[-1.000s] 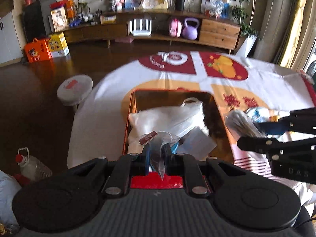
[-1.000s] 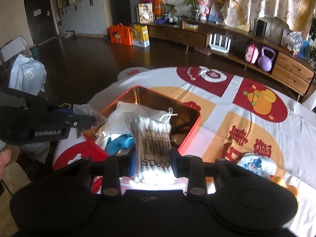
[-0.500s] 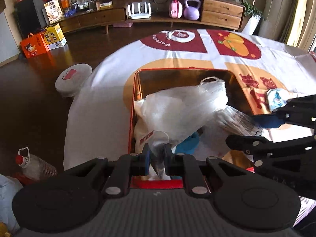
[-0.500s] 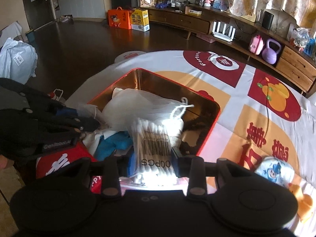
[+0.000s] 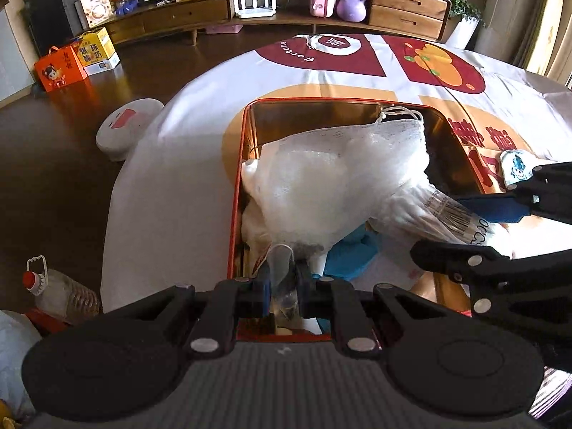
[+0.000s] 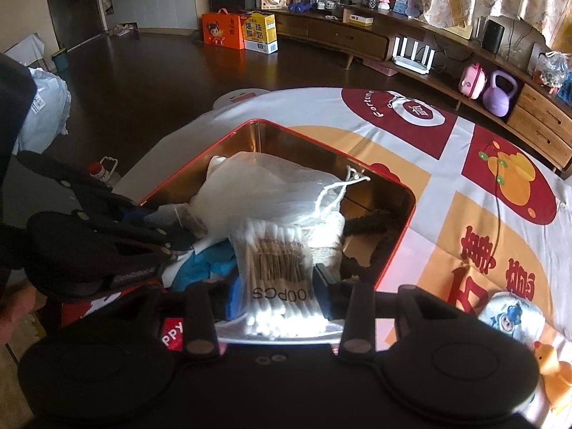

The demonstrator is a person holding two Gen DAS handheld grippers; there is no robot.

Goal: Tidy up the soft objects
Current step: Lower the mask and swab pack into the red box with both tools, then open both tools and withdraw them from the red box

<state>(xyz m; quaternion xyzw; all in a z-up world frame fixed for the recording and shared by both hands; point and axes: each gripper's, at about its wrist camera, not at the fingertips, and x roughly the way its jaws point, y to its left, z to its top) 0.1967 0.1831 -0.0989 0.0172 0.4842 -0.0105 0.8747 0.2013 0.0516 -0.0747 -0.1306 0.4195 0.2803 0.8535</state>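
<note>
1. The table (image 6: 475, 221) wears a white cloth printed with red and orange panels; beyond its far edge lie a dark wood floor and a long low wooden sideboard (image 6: 343, 39) along the wall.
2. On the sideboard stand a purple kettlebell (image 6: 499, 94) and a pink case (image 6: 472, 77); an orange gift box (image 6: 221, 30) sits on the floor, and a round white robot vacuum (image 5: 127, 128) lies just off the table's left edge.
3. A red tin (image 5: 237, 193) with a gold inside sits near the table's near edge, its long side running away from the cameras.
4. Inside the tin a white mesh bag (image 5: 343, 182) lies on top, its drawstring end pointing to the far right corner; something blue (image 5: 352, 250) shows beneath it.
5. The left gripper (image 5: 282, 286) has its jaws nearly closed, pinching a small clear plastic packet (image 5: 282, 264) over the tin's near left corner — the packet stands roughly upright between the pads.
6. The right gripper (image 6: 275, 291) has a bag of cotton swabs (image 6: 275, 261) between its jaws, which have just been opening; whether the pads are touching it I cannot tell.
7. The swab bag lies over the near edge of the tin, its long axis along the fingers — swab tips toward the camera, far end on the tin's contents.
8. A small blue-and-white cartoon packet (image 6: 511, 316) lies on the cloth right of the tin, near a yellow toy (image 6: 552, 368).
</note>
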